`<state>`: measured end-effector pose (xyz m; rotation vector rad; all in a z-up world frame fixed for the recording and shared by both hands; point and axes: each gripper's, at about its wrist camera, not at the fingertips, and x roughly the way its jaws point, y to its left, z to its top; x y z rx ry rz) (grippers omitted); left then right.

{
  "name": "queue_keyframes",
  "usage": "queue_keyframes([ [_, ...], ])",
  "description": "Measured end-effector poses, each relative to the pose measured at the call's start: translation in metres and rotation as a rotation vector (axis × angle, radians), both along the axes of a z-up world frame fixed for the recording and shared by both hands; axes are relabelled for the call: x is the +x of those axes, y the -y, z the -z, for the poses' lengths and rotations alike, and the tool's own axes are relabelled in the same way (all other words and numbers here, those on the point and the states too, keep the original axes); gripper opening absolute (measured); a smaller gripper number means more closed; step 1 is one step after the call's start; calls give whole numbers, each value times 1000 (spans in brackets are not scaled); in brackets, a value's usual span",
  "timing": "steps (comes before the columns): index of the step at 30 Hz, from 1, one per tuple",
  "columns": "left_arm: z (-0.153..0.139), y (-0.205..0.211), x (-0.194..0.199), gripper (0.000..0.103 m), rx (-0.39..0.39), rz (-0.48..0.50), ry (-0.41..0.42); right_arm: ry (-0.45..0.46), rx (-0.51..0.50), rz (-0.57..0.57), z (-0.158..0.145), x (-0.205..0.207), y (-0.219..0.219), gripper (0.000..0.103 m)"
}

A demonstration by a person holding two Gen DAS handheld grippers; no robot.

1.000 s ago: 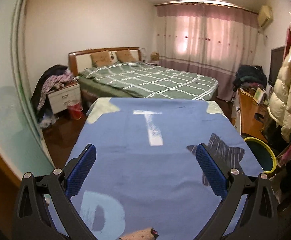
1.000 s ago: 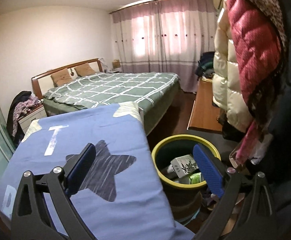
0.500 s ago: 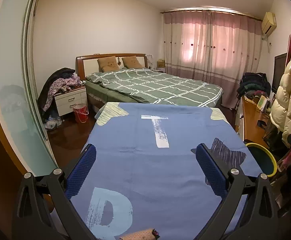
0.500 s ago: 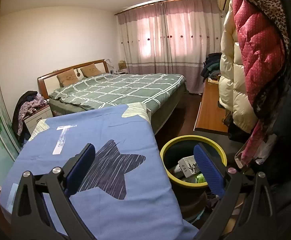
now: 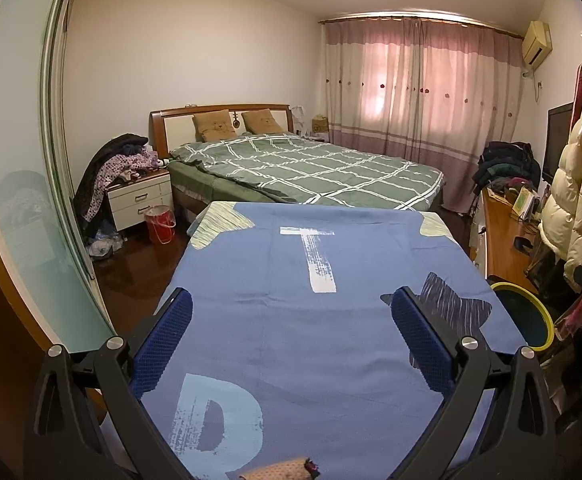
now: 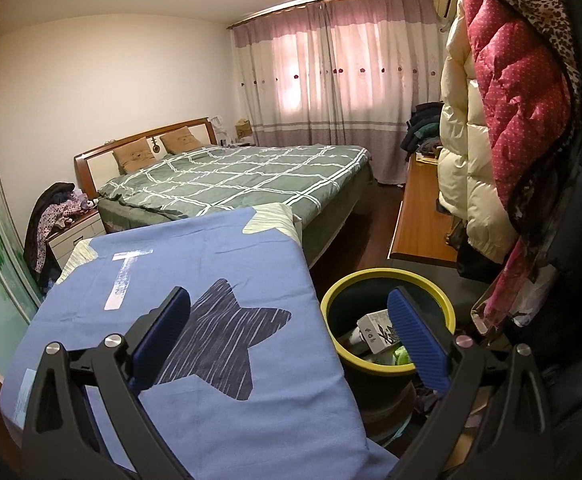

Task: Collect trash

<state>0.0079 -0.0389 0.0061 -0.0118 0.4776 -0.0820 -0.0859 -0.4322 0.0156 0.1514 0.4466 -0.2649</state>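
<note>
Both tools are held up over the blue-clothed table (image 5: 291,320), each with its jaws spread wide and nothing between them. The left tool (image 5: 291,344) looks straight down the cloth, whose surface ahead of it appears bare apart from a small pinkish scrap (image 5: 279,470) just under its near edge; I can't tell what that is. The right tool (image 6: 289,340) is angled past the table's corner, so the yellow-rimmed trash bin (image 6: 387,276) sits beneath its right finger, on the floor just beside the table. A white carton (image 6: 375,332) and something green already lie inside, so collecting looks mostly done.
</note>
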Motion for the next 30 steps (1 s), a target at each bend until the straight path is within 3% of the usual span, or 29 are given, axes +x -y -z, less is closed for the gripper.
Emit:
queue_keyframes([
  [30,4,2,2,98,5,3,-4,-3,6,-3,2,3,-4,94],
])
